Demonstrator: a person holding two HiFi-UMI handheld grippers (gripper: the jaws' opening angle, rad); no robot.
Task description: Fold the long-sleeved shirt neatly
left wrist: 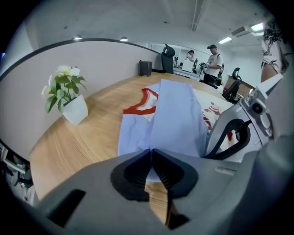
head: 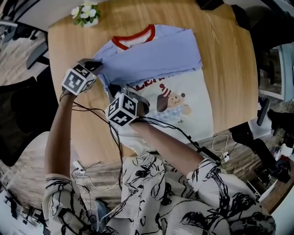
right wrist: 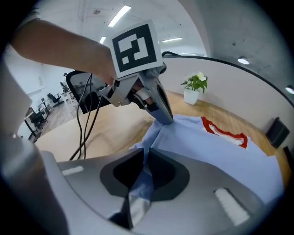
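two closed grips: the left tongs [left wrist: 150, 153] pinch the long-sleeved shirt [head: 158, 57] at its blue edge, the right tongs [right wrist: 143, 158] pinch it just beside; the shirt lies on the counter [head: 225, 55].

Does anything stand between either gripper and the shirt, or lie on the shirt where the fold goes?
Nothing visible does. The left gripper and right gripper are both shut on the shirt's edge. The potted plant stands apart at the table's far corner.

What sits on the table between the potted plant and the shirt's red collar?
Nothing: bare wooden tabletop separates the potted plant from the red collar, clearest in the left gripper view.
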